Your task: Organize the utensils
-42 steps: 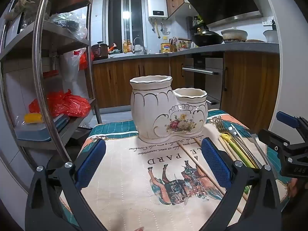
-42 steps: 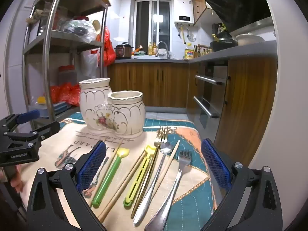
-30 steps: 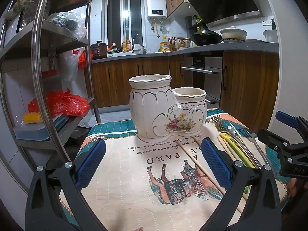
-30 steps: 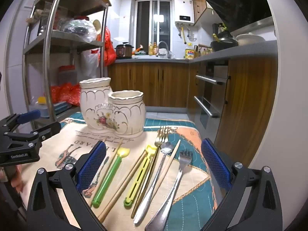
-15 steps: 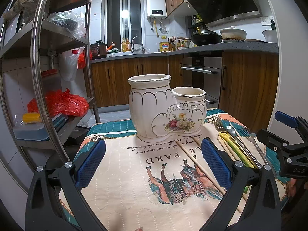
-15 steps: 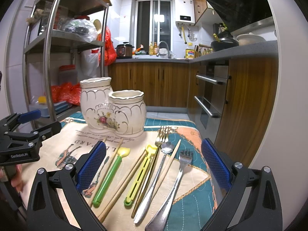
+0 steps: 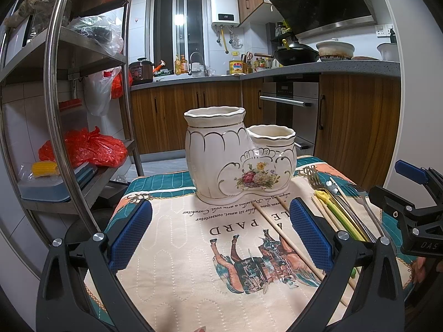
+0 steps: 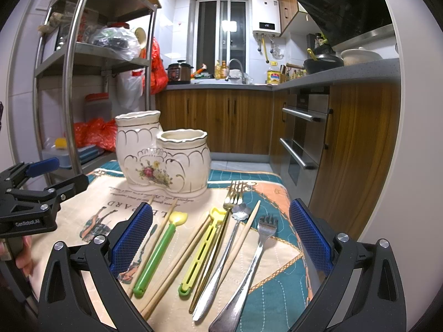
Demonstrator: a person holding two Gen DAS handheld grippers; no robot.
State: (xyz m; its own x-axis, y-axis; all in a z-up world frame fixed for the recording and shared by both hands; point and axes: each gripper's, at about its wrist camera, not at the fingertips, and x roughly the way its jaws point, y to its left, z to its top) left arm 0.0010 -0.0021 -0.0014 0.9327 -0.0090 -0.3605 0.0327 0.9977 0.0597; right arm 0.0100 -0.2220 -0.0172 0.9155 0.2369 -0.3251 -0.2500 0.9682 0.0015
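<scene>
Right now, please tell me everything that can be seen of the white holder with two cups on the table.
The white holder looks like glazed ceramic: two joined cups, the taller one beside the shorter one. It has wavy rims edged in gold, gold scroll lines and a painted flower bouquet on the front. It stands upright on the quilted table mat, at its far part. No utensil shows above either rim. The utensils lie on the mat nearer the cameras; neither gripper touches the holder.

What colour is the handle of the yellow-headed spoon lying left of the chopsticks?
Green; the spoon has a bright green handle, clearest in the right wrist view.
</scene>
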